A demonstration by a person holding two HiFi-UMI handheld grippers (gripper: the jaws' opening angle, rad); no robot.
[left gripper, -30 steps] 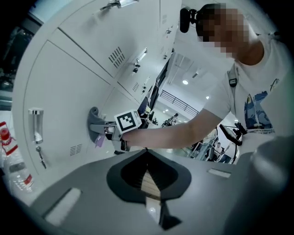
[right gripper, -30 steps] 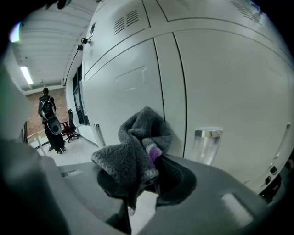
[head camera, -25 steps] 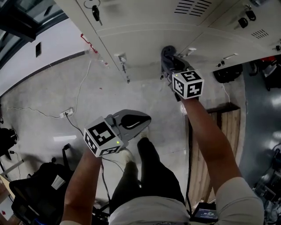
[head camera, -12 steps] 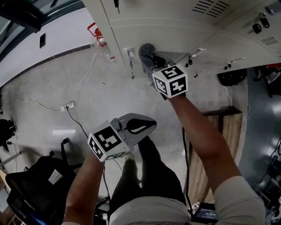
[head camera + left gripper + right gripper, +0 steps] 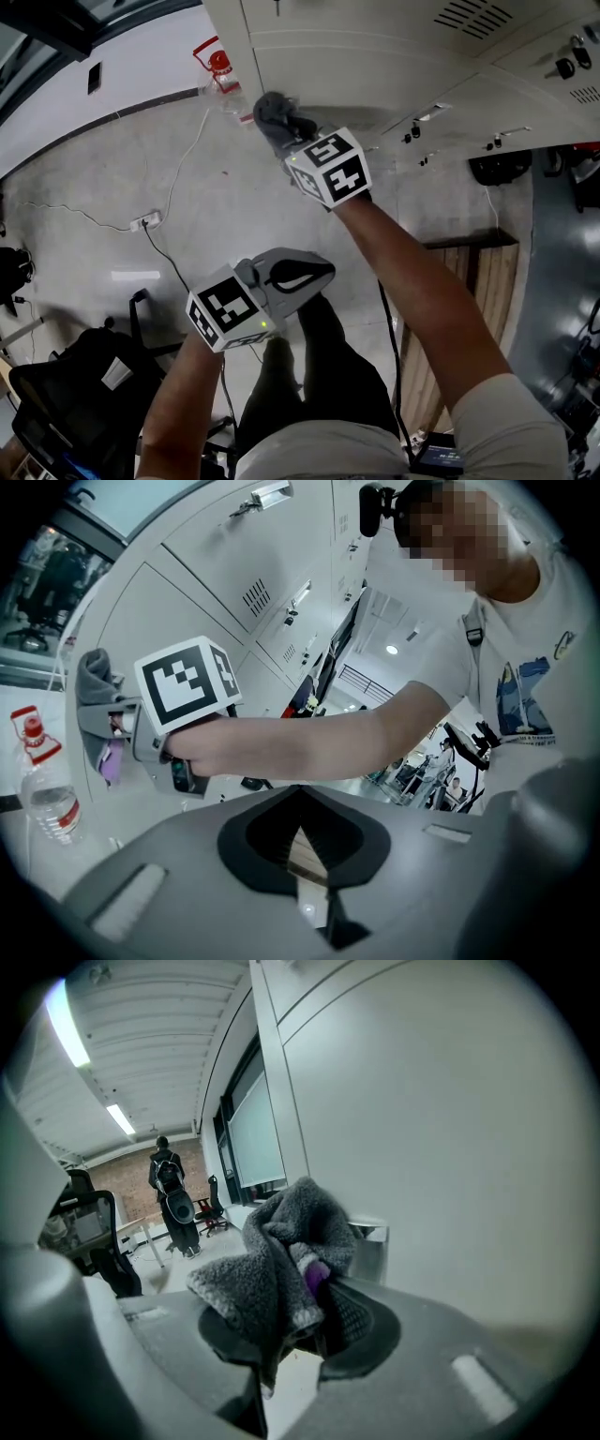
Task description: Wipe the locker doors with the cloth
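Note:
The grey cloth (image 5: pixel 273 112) is pinched in my right gripper (image 5: pixel 281 122) and pressed against the pale locker door (image 5: pixel 375 56) near its left edge. In the right gripper view the cloth (image 5: pixel 281 1251) bunches up between the jaws of the right gripper (image 5: pixel 309 1312), with the door (image 5: pixel 450 1147) close on the right. My left gripper (image 5: pixel 319 270) hangs lower, over the floor, shut with nothing in it. In the left gripper view the left gripper (image 5: pixel 300 803) points at the right arm, and the cloth (image 5: pixel 94 682) shows at the far left.
A water bottle with a red cap (image 5: pixel 220 73) stands on the floor by the locker's left corner. A power strip and cable (image 5: pixel 145 223) lie on the floor. A black bag (image 5: pixel 84 384) sits at lower left, a wooden pallet (image 5: pixel 478 272) on the right. Keys (image 5: pixel 562 67) hang in the locks.
My right gripper has swept the cloth leftward along the locker door, from its middle to near its left edge. The left gripper has barely moved.

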